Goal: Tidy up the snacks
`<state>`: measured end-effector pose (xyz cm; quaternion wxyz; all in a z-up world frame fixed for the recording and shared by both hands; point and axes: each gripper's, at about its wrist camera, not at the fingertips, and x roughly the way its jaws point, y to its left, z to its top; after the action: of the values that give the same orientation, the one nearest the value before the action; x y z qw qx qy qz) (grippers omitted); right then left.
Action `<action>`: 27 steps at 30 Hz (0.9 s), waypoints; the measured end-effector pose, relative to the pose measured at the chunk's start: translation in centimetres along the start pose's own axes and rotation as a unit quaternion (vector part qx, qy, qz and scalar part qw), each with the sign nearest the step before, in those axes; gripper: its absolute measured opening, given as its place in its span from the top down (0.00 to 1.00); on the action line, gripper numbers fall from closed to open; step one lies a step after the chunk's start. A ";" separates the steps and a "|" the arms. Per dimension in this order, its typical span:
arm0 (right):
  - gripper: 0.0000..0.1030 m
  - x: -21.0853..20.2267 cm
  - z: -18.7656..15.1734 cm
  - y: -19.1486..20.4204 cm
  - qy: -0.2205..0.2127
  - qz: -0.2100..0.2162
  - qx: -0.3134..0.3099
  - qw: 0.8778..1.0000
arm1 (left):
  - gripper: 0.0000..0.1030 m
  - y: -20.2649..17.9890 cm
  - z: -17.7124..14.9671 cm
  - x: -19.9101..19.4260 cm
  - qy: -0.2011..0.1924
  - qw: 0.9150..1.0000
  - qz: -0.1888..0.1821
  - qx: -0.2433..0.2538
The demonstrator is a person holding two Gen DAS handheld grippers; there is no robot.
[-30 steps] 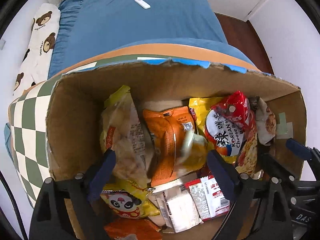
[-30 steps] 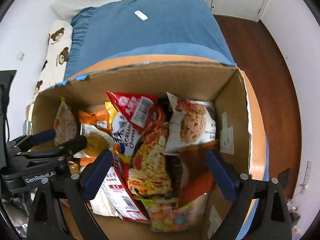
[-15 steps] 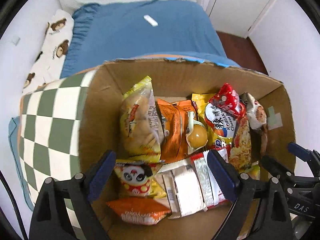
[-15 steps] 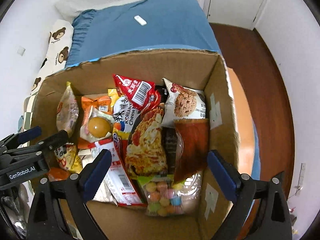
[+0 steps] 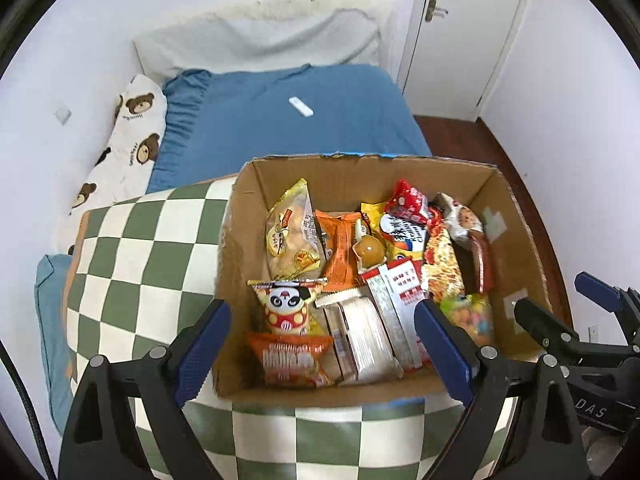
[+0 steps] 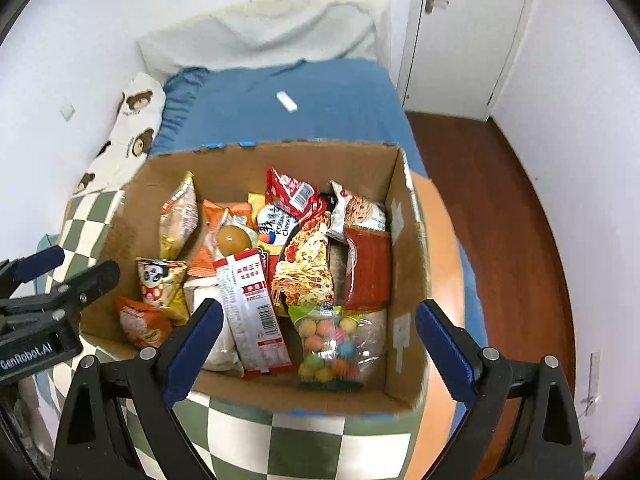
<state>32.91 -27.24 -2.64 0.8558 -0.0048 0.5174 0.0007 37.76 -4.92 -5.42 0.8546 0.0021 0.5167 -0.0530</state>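
An open cardboard box (image 5: pixel 240 248) (image 6: pixel 404 264) sits on a green-and-white checked cloth (image 5: pixel 132 256) and holds several snack packs. Among them are a panda bag (image 5: pixel 286 308) (image 6: pixel 158 284), an orange bag (image 5: pixel 338 248), a red-and-white sachet (image 6: pixel 252 304), a noodle pack (image 6: pixel 306 268), a bag of coloured balls (image 6: pixel 330 344) and a cookie bag (image 6: pixel 358 208). My left gripper (image 5: pixel 322 350) is open and empty above the box's near edge. My right gripper (image 6: pixel 318 348) is open and empty above the near right of the box.
A bed with a blue sheet (image 5: pixel 280 120) lies behind the box, with a small white object (image 5: pixel 301 107) on it. A bear-print pillow (image 5: pixel 120 148) lies at the left. A white door (image 5: pixel 460 32) and wooden floor (image 6: pixel 500 208) are at the right.
Both grippers have pulled up and back from inside the box. The whole box and the checked cloth now show. The snacks have not visibly moved since half a second ago.
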 end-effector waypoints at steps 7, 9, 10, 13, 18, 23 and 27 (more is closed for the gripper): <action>0.01 -5.4 -2.2 0.6 -0.050 -0.004 0.001 0.999 | 0.09 -0.1 -2.8 -5.5 -0.059 0.998 0.000 -0.006; 0.01 -6.9 -3.0 0.8 -0.063 -0.003 0.002 0.998 | 0.09 -0.1 -3.4 -6.9 -0.075 0.997 0.004 -0.005; 0.01 -7.4 -3.2 0.8 -0.067 -0.001 0.003 0.998 | 0.09 -0.1 -3.7 -7.6 -0.081 0.997 0.004 -0.005; 0.01 -9.8 -4.5 0.9 -0.082 0.005 0.003 0.997 | 0.09 -0.2 -4.9 -10.1 -0.104 0.995 0.005 -0.001; 0.01 -13.6 -6.7 1.1 -0.113 0.013 0.003 0.993 | 0.09 -0.1 -7.2 -13.5 -0.121 0.993 -0.001 0.004; 0.01 -18.0 -9.3 1.0 -0.150 0.015 0.006 0.988 | 0.09 0.0 -10.1 -16.6 -0.142 0.990 0.015 0.003; 0.00 -21.3 -11.4 1.4 -0.177 0.010 0.000 0.984 | 0.09 -0.1 -11.9 -19.0 -0.159 0.987 0.024 0.005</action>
<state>12.96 -25.82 10.89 0.9337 0.0006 0.3578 0.0104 18.52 -2.66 5.81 0.9267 0.0103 0.3739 -0.0350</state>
